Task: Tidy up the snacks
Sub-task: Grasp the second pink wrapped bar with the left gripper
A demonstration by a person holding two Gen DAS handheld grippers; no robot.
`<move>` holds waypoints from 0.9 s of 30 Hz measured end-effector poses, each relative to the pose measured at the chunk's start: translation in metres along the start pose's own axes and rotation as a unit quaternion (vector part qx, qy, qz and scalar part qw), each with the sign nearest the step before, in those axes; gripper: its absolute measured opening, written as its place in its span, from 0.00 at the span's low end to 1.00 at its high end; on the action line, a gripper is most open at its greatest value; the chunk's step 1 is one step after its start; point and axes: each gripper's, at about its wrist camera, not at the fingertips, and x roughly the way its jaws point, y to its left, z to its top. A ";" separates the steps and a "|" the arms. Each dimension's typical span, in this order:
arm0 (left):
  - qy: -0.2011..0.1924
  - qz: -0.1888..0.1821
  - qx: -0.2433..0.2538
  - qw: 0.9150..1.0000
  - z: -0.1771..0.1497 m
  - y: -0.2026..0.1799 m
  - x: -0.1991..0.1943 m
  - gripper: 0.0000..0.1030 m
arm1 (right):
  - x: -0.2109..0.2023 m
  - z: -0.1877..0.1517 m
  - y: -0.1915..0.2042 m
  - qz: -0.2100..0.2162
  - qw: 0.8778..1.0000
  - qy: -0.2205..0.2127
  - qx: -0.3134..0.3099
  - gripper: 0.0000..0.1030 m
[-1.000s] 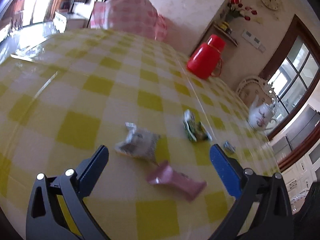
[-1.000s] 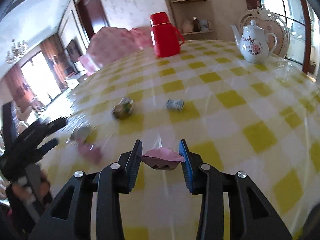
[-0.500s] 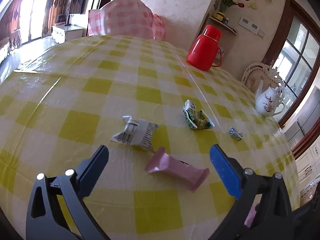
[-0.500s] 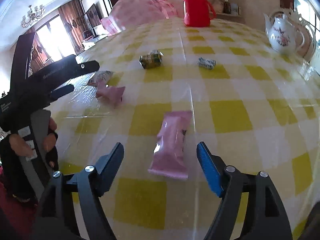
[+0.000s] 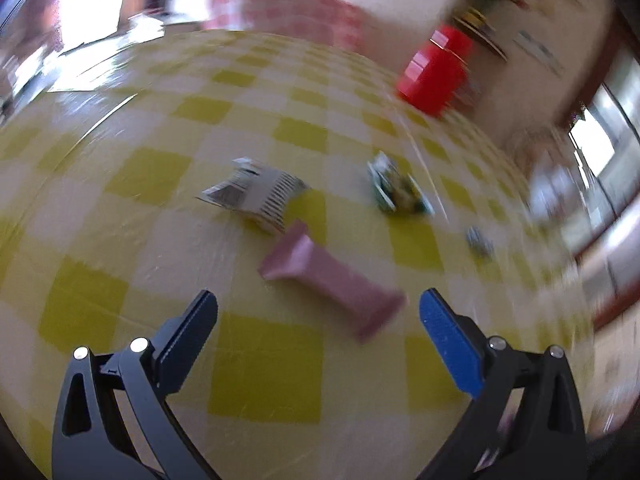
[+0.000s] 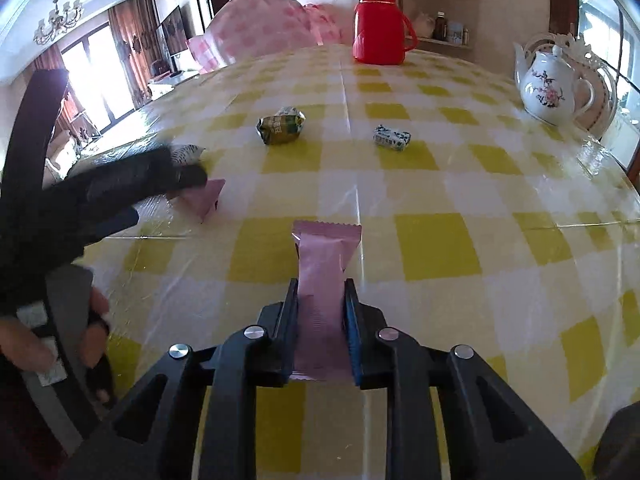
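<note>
My right gripper is shut on a pink snack bar, which points away along the yellow checked tablecloth. My left gripper is open, just short of a second pink bar lying on the cloth; it also shows at the left of the right wrist view, over that bar. Beyond lie a white striped packet, a green packet and a small blue-white candy. The left wrist view is blurred.
A red thermos stands at the far side of the table. A white flowered teapot stands at the right edge. A pink checked cover lies behind the table at the back left.
My right gripper has shut on the pink bar that lay between its open fingers half a second ago. My left gripper has moved closer to the second pink bar and stays open.
</note>
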 end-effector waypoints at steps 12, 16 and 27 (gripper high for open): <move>0.036 0.078 0.149 0.985 -0.005 -0.021 0.013 0.68 | -0.005 -0.001 -0.004 0.007 1.000 -0.003 0.012 0.21; 0.047 0.052 0.144 0.987 0.000 -0.006 0.005 0.72 | -0.006 -0.001 -0.004 0.009 1.000 -0.003 0.012 0.21; 0.053 -0.016 0.212 0.976 -0.010 -0.026 0.004 0.17 | -0.013 0.001 -0.012 0.033 0.998 -0.027 0.040 0.20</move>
